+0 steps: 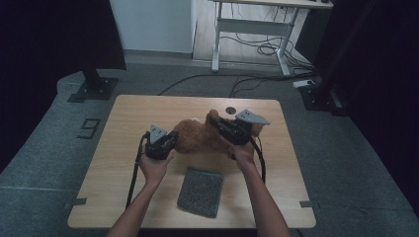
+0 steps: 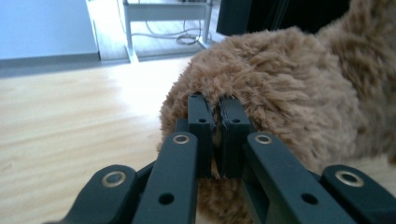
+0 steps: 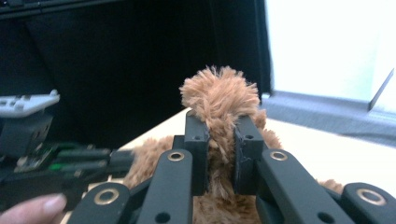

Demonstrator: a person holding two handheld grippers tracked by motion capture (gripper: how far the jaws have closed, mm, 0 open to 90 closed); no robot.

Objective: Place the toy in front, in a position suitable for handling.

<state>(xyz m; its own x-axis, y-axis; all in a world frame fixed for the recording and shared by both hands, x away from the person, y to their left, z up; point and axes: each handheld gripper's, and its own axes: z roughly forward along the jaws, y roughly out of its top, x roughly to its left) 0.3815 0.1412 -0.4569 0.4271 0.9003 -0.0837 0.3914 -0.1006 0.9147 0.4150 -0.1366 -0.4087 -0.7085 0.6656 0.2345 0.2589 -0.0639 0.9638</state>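
brown, shaggy plush: a soft toy (image 1: pixel 197 136) lies at the centre of a pale wooden table (image 1: pixel 123 123), with both grippers clamped on it. the left gripper (image 1: pixel 170 140), at the toy's nine o'clock edge, has its jaws pinched tight on a fold of fur (image 2: pixel 261 88). the right gripper (image 1: pixel 220 126), at about two o'clock of the toy, is clenched on a tufted limb or ear (image 3: pixel 219 93) that sticks up between its jaws; which part it is cannot be told. a grey textured mat (image 1: pixel 200 191) lies flat at six o'clock of the toy, near the table's front edge and apart from it. the step in hand looks like a two-handed grasp, made ready to lift or move the toy. the next move would call for both hands to rise together, keeping their spacing so the soft body neither stretches nor slips from the pinch.
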